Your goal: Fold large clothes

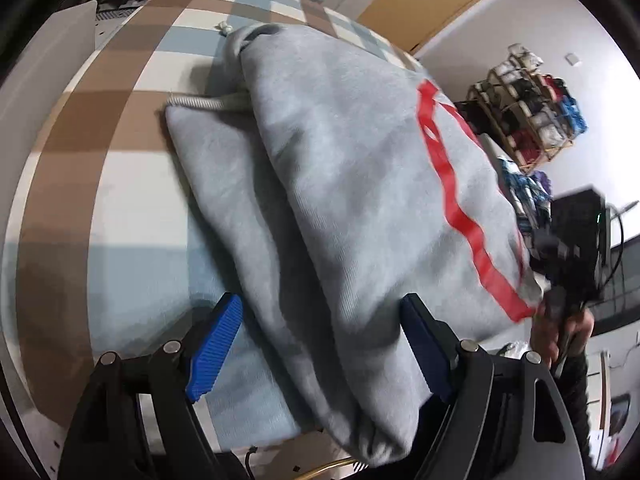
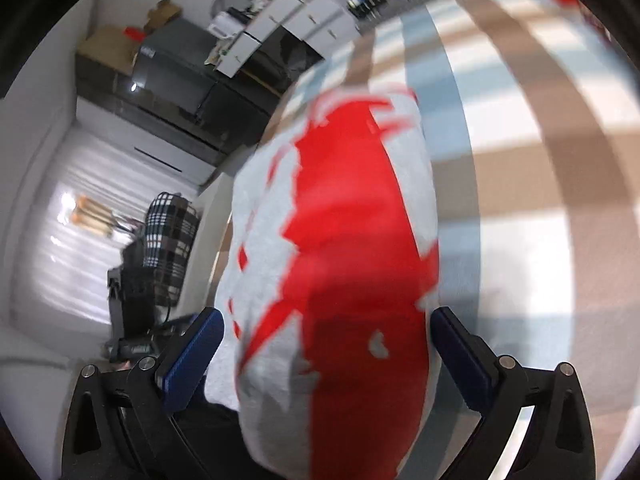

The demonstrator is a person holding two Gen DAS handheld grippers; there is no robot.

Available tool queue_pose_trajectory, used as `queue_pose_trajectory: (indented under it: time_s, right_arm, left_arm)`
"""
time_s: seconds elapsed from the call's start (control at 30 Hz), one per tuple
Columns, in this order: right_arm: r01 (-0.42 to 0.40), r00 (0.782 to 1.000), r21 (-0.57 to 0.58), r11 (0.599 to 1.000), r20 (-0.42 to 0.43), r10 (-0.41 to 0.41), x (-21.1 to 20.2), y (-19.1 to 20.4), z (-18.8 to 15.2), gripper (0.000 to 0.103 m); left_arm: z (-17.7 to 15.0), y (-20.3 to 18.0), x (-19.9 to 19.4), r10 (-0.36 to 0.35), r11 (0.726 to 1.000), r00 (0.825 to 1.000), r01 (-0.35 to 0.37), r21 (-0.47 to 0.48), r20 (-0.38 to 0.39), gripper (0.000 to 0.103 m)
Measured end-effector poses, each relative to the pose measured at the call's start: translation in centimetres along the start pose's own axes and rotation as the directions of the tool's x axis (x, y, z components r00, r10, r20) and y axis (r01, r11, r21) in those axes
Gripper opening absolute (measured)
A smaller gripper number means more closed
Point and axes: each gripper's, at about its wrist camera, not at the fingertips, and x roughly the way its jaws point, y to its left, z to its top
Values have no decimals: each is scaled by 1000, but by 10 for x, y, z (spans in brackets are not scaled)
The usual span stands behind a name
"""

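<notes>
1. My left gripper point(image 1: 320, 344): jaws spread wide, w/ a thick fold of the grey hoodie point(image 1: 340, 184) bunched between the blue pads point(image 1: 216, 344). L pad is clear of the cloth; R pad is touching or just beside it, can't tell which. So: open, not pinching.
2. My right gripper point(image 2: 326, 360): also wide apart, w/ the hoodie's red-printed section point(image 2: 352, 248) filling the gap between the fingers. View is blurred; can't tell if either pad really presses the fabric.
3. The hoodie lies partly folded on the plaid bedcover point(image 1: 120, 120), running fwd from my left tool. A lower layer sticks out to the L of the top layer, and a drawstring point(image 1: 196, 102) pokes out far ahead-left.
4. Edges: the hoodie's near end hangs over the bed edge just under my left jaws. Its red-striped edge point(image 1: 460, 208) runs ahead-right, toward my other tool point(image 1: 576, 248), seen at far R.
5. Room: bare bedcover spreads L and ahead of my left tool; in the right wrist view it opens up R of the fingers point(image 2: 540, 200).
6. Containers: a wooden rack point(image 1: 524, 108) far ahead-right of my left tool, cubbies stuffed w/ rolled fabrics, white, red, blue and dark.
</notes>
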Motion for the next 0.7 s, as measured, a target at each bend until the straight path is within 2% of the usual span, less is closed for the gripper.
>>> queue_pose_trajectory:
  time_s: [0.07, 0.13, 0.23, 0.3, 0.4, 0.5, 0.6, 0.7]
  right_arm:
    - [-27, 999, -1, 1000, 24, 27, -2, -5, -7, 103]
    - [-55, 998, -11, 998, 7, 55, -6, -4, -10, 103]
    - [-119, 993, 8, 993, -28, 119, -7, -7, -12, 103]
    - [-120, 992, -11, 993, -42, 120, -6, -4, -15, 103]
    - [-83, 994, -77, 994, -82, 77, -3, 10, -20, 103]
    - [-62, 992, -138, 988, -120, 45, 0, 23, -31, 103]
    - [-92, 987, -125, 988, -139, 75, -1, 23, -35, 103]
    - [-119, 985, -108, 987, -141, 104, -4, 17, -33, 103]
  left_arm:
    - [10, 3, 7, 28, 999, 999, -29, -30, -38, 78]
    - [15, 7, 17, 26, 996, 994, -35, -83, -106, 77]
    - [19, 1, 21, 59, 994, 983, -74, -81, -175, 79]
    - [23, -1, 26, 40, 991, 975, -66, -112, -218, 80]
    - [36, -11, 36, 23, 995, 970, -46, -89, -243, 81]
    - [49, -25, 51, -44, 994, 961, 15, -110, -271, 81]
    - [65, -51, 65, -10, 999, 952, -1, -38, -307, 81]
    - [72, -72, 78, 9, 1000, 939, -13, -9, -343, 81]
